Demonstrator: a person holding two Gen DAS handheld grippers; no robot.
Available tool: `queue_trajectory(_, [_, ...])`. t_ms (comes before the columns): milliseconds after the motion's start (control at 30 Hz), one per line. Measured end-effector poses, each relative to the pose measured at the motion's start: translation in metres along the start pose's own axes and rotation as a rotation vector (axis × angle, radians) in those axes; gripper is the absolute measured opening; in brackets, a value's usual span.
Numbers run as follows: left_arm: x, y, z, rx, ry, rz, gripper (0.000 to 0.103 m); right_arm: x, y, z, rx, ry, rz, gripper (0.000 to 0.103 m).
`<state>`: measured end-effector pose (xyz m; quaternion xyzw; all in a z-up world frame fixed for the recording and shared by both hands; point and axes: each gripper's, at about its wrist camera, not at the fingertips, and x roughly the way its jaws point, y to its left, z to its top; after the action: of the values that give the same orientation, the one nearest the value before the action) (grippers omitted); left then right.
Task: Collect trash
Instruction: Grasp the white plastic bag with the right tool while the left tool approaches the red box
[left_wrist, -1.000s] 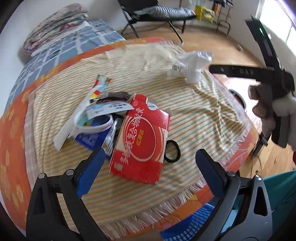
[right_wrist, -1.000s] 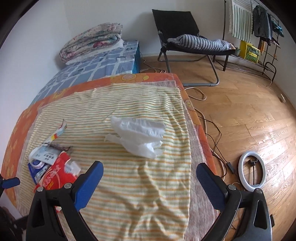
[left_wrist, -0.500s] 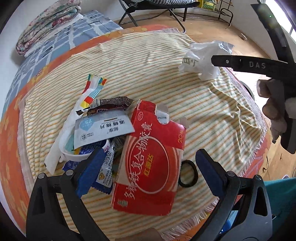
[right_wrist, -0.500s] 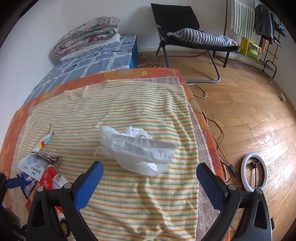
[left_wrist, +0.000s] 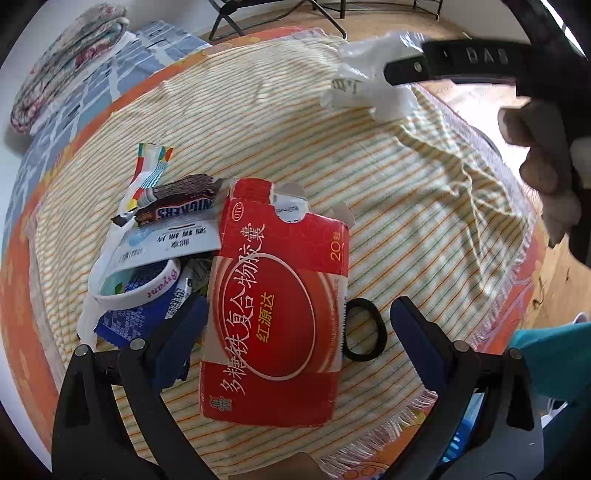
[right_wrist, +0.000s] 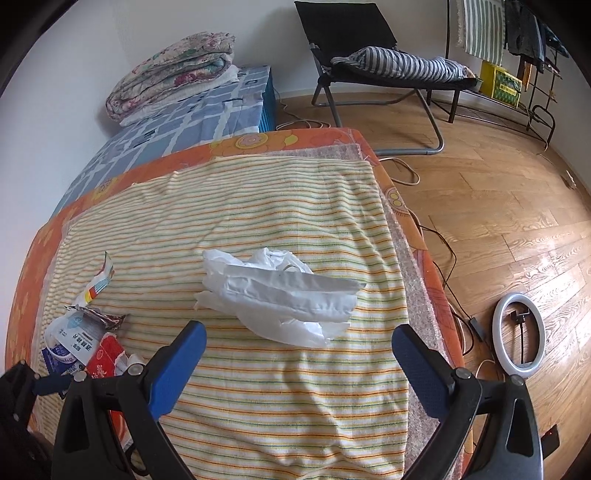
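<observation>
A flattened red carton (left_wrist: 280, 306) lies on the striped cloth (left_wrist: 369, 177). My left gripper (left_wrist: 295, 328) is open and empty, its fingers on either side of the carton's near half. Left of the carton lies a pile: a Snickers wrapper (left_wrist: 177, 206), a white sachet (left_wrist: 166, 240), a white wristband (left_wrist: 140, 291) and a blue packet (left_wrist: 125, 325). A black ring (left_wrist: 364, 332) lies right of the carton. A crumpled white plastic bag (right_wrist: 280, 295) lies mid-cloth. My right gripper (right_wrist: 295, 354) is open and empty, just short of the bag.
The cloth covers an orange-edged table (right_wrist: 258, 142). A blue checked mattress with folded quilts (right_wrist: 177, 70) lies beyond it. A black folding chair (right_wrist: 373, 59) and a ring light (right_wrist: 521, 343) stand on the wooden floor to the right.
My left gripper has moved forward and down over the red carton. My right gripper has closed in on the white bag. Both stay open.
</observation>
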<state>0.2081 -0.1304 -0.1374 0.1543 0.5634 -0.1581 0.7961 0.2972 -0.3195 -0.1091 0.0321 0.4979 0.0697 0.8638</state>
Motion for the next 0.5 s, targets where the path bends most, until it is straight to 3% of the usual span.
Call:
queue_trajectory(300, [0.022,0.008,0.011,-0.061,0.040,0.033,0.100,0.008,0.001,-0.003,-0.013,0.022,0.003,0.101])
queue_trajectory(367, [0.027,0.005,0.011,-0.054,0.045,0.052,0.091,0.013,0.003,-0.003,-0.016,0.031,0.004,0.101])
queue_trajectory(500, [0.027,0.005,0.013,-0.047,0.028,0.051,0.090,0.024,0.006,0.000,-0.024,0.043,0.002,0.101])
